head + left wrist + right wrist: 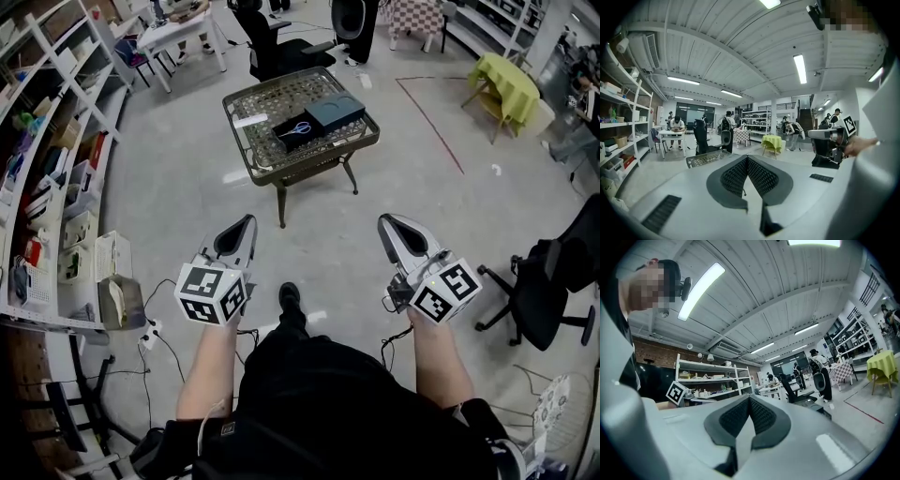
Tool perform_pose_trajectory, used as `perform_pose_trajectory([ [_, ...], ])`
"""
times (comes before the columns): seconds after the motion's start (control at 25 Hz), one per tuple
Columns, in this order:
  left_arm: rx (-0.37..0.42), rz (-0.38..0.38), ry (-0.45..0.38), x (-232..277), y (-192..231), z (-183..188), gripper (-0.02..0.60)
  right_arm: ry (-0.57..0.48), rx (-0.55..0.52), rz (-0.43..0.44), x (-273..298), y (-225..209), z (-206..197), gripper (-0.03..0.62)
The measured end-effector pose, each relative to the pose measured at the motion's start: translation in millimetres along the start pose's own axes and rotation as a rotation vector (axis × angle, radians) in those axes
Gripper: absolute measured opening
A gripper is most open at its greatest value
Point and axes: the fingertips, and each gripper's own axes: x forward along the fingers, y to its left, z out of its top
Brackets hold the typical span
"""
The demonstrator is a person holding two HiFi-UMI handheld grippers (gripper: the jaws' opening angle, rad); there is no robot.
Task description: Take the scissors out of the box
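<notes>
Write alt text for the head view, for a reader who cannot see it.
A person stands holding a grey left claw and a grey right claw, both shut and empty, aimed at a low metal mesh-top table ahead. On it an open black box holds blue-handled scissors, a dark lid beside it.

Left gripper and right gripper show pale grey shells with black meshed pads, and a black-and-white marker cube behind each. Black clothes, black shoe, thin dark cables below.
</notes>
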Motion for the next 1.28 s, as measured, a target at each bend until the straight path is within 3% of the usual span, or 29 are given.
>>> perform_pose_trajectory([
  [0.32,-0.016,-0.019,-0.011,44,43,6,0.006,0.024,0.025,-0.042,52,-30,-9,0.011],
  [1.0,-0.064,-0.020,0.041,132,204,4,0.006,0.155,-0.006,-0.045,238,-71,-36,0.012],
  [1.28,-0.056,-0.048,0.057,149,233,6,0.006,0.154,0.008,-0.065,267,-77,-39,0.012],
])
